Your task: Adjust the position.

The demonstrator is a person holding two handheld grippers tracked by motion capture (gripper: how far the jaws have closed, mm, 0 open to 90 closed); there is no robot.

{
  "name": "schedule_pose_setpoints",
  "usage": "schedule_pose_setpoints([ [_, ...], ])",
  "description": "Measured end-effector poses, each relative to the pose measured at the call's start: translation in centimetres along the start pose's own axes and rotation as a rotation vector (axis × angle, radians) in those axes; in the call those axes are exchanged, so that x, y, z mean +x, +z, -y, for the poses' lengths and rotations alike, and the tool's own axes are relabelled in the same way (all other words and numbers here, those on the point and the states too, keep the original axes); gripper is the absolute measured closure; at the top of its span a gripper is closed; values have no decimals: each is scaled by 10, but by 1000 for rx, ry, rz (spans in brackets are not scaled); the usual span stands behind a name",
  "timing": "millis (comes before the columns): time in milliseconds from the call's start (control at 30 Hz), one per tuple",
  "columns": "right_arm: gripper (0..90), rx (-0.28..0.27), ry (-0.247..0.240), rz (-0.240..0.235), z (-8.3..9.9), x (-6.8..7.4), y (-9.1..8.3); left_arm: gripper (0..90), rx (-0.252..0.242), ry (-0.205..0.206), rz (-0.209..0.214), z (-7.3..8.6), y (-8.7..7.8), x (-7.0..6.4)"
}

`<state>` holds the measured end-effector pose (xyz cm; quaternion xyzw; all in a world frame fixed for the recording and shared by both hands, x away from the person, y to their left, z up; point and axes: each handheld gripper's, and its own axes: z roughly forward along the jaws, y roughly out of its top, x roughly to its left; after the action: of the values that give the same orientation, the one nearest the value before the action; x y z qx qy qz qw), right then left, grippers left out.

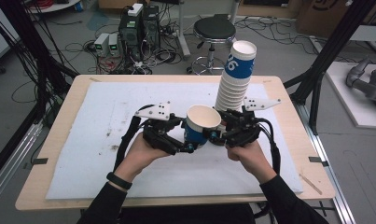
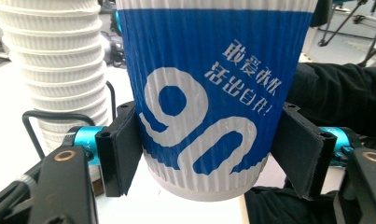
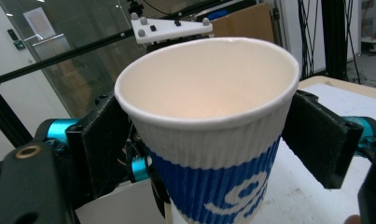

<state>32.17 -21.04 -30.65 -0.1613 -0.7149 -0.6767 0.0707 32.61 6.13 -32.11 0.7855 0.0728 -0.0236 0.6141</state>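
Left gripper (image 1: pixel 193 145) pinches the single blue-and-white cup (image 1: pixel 200 125) low on its body, jaws pressed on both sides. Right gripper (image 1: pixel 218 129) jaws flank the same cup near its rim, left jaw touching; cannot tell if gripping. Cup sits between the grippers, tilted, mouth up. Cup stack (image 1: pixel 234 79) stands just behind, nearer the right hand

The cup stack's (image 2: pixel 55 70) top (and base) is cut off at the left gripper view's edge.
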Motion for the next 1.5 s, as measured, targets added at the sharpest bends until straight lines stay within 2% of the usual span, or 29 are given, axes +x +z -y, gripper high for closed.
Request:
schedule_pose_setpoints([
  [300,225,17,-45,23,0,3,0,291,15,-8,8,1,3,0],
  [367,236,19,-54,29,0,3,0,284,20,-8,6,1,3,-1],
  [400,239,23,-60,32,0,3,0,273,28,-3,-9,1,3,-2],
  [800,248,51,-119,59,3,6,4,216,-16,-37,0,-2,0,-2],
  [1100,249,64,-133,54,4,10,9,217,-28,-51,1,-2,2,-3],
  [1500,245,70,-144,62,5,9,9,265,-25,-41,6,-2,2,-3],
])
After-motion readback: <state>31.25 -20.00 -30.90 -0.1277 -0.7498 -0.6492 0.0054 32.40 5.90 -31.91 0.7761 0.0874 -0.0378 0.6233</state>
